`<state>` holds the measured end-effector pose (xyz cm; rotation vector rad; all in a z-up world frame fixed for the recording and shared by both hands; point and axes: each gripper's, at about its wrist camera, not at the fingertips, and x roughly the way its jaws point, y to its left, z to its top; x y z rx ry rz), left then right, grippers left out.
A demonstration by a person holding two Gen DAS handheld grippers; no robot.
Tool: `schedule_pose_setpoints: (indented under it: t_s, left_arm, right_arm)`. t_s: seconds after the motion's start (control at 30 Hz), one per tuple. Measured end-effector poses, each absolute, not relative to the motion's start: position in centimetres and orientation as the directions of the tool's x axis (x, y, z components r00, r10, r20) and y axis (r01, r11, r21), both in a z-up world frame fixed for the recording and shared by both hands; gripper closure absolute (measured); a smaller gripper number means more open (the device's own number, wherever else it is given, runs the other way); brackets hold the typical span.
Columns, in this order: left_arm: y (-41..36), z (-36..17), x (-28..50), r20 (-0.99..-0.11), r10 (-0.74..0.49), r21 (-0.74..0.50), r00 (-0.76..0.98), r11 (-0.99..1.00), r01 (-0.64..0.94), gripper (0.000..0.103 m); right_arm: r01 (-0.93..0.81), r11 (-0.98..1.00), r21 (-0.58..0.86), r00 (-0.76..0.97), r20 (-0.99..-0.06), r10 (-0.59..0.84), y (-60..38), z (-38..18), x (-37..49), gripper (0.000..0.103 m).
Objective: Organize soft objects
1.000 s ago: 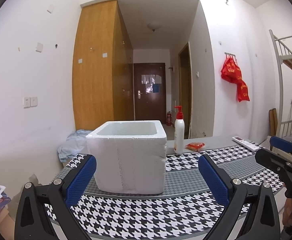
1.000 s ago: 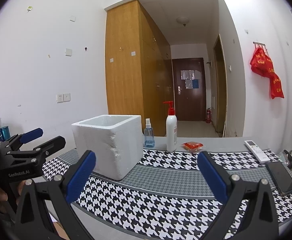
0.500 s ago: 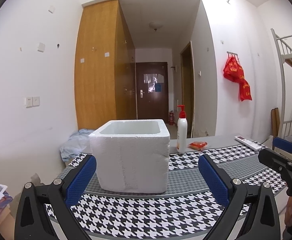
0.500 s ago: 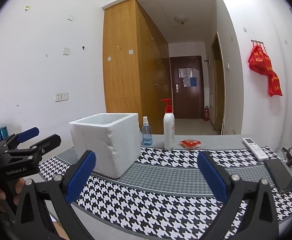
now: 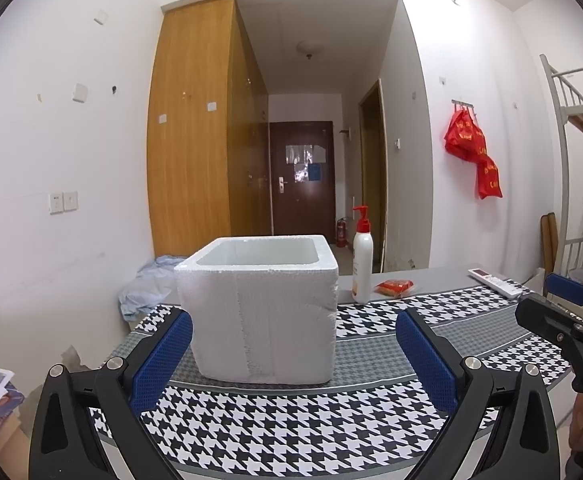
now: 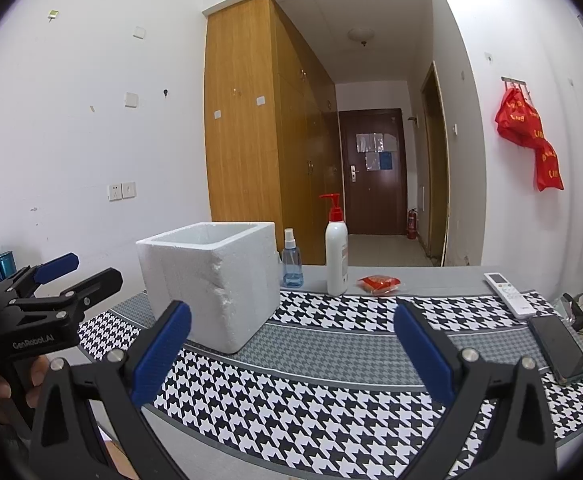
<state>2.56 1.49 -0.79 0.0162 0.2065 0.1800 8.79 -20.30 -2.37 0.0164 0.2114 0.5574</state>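
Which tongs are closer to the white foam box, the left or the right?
Left. The left tongs face the white foam box head-on, just before it. The right tongs stand farther off to its right.

A: White square styrofoam box (image 5: 263, 316), open top, upright on the houndstooth cloth, left side. Nothing visible inside; the floor of it isn't in view.

B: Small flat red plastic-wrapped packet (image 6: 379, 283), lying on grey table past the cloth's far edge, well apart from box.

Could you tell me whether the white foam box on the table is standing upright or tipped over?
Upright. The foam box sits flat on the patterned cloth with its open top facing up. Its floor is hidden, so contents cannot be told.
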Motion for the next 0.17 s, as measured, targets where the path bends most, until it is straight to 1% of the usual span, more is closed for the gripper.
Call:
schedule_pose_setpoints:
  t_s: [0.17]
  left_arm:
    - [1.55, -0.83, 2.55, -0.206, 0.180, 0.035, 0.962, 0.984, -0.177, 0.001]
  right_arm:
    - [-0.523, 0.849, 0.074, 0.828, -0.193, 0.526, -20.33, -2.32, 8.79, 0.001]
